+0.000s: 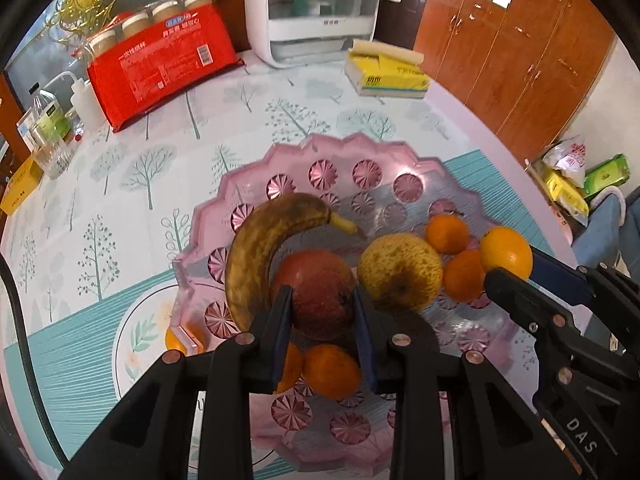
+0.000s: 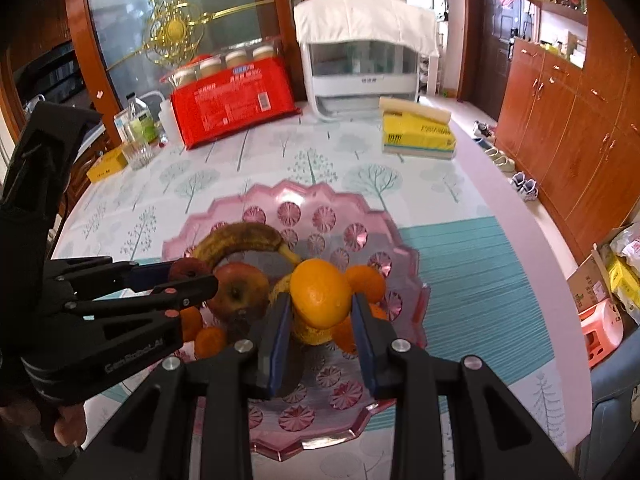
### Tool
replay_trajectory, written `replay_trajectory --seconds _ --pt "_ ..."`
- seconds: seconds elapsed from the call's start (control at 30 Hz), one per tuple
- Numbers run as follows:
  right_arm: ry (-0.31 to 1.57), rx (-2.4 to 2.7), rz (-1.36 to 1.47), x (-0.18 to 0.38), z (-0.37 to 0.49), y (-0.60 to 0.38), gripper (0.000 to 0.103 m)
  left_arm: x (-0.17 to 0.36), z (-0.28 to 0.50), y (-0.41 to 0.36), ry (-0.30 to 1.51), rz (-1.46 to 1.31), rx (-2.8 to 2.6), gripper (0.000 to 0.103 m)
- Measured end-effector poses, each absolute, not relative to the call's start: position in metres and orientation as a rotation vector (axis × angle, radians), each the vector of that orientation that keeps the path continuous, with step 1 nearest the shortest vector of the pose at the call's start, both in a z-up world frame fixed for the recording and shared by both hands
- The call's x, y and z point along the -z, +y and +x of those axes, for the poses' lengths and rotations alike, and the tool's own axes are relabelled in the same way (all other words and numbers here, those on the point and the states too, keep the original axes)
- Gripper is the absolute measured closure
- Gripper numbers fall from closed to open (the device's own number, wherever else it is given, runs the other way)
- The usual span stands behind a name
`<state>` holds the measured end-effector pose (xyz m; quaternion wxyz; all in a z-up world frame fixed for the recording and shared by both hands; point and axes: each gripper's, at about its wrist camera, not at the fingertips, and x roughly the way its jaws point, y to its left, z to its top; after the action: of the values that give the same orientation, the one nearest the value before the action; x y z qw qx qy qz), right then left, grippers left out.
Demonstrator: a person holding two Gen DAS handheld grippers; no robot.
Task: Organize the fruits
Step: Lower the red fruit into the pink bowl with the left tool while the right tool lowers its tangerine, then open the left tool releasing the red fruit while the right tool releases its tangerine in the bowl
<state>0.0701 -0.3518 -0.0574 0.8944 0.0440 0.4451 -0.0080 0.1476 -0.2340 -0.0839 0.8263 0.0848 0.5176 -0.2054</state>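
Observation:
A pink scalloped tray (image 1: 360,184) (image 2: 304,204) lies on the tree-print tablecloth. In it are a brown-spotted banana (image 1: 260,248) (image 2: 240,238), a blotchy yellow fruit (image 1: 400,268) and several mandarins (image 1: 446,234). My left gripper (image 1: 321,294) (image 2: 192,276) is shut on a red apple (image 1: 320,276) (image 2: 240,292), held just over the tray beside the banana. My right gripper (image 2: 320,300) (image 1: 516,268) is shut on a large orange (image 2: 320,286) (image 1: 506,250), above the mandarins at the tray's right side. One more mandarin (image 1: 176,340) shows at the tray's near left corner.
At the back of the table stand a red pack of cups (image 1: 160,64), a white appliance (image 1: 312,20) and a yellow tissue pack (image 1: 386,74). Bottles and a glass (image 1: 48,128) crowd the far left. The table's curved edge (image 2: 520,240) runs along the right, with wooden cabinets (image 2: 560,120) beyond.

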Motion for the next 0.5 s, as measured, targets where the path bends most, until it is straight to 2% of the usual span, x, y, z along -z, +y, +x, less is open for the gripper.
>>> replay_trajectory --seconds 0.5 --pt "0.988 -0.007 0.069 0.077 0.082 -0.349 0.072 0.103 0.153 -0.236 1.139 0.204 0.388 0.075"
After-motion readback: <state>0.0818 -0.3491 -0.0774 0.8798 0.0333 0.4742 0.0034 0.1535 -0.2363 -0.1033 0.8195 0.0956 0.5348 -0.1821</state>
